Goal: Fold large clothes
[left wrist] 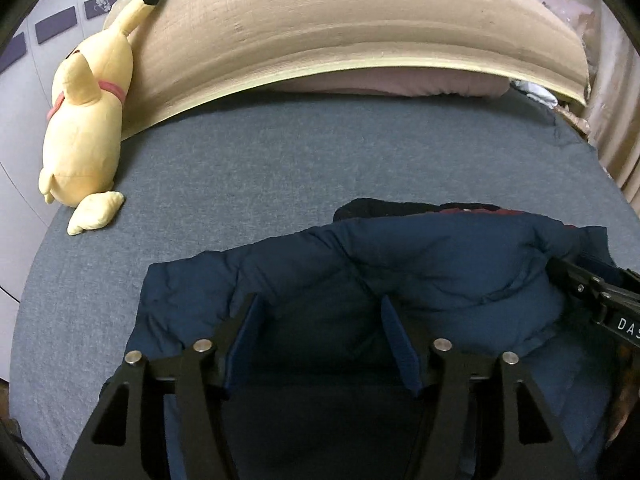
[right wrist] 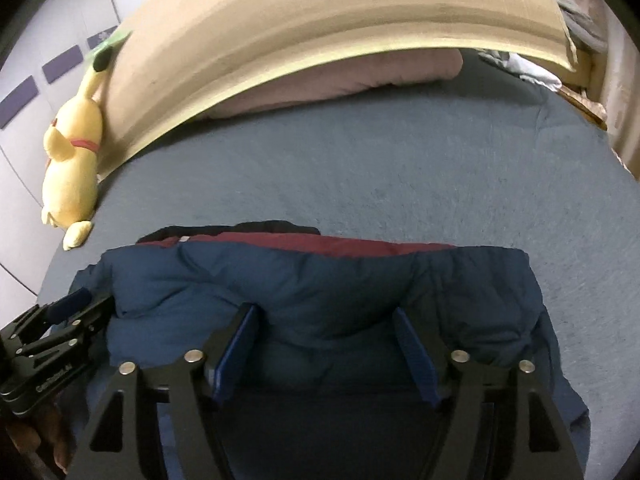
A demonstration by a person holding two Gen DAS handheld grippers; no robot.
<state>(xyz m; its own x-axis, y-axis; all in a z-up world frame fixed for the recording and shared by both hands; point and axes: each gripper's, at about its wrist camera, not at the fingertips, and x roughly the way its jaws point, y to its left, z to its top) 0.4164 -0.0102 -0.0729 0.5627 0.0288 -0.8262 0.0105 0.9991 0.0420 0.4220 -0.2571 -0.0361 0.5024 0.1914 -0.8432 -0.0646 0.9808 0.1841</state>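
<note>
Both tongs [left wrist: 320, 316] open over navy jkt [right wrist: 320, 280]

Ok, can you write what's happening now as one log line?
step: fold | item: puffy navy-blue jacket folded on grey bed sheet | left gripper: open above jacket | right gripper: open above jacket

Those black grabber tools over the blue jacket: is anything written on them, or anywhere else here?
"DAS", cut off by the picture edge: white letters on the right gripper.
Small white lettering on the left gripper: too blurred to read.
Jacket, plush toy, bed sheet: no text.
</note>
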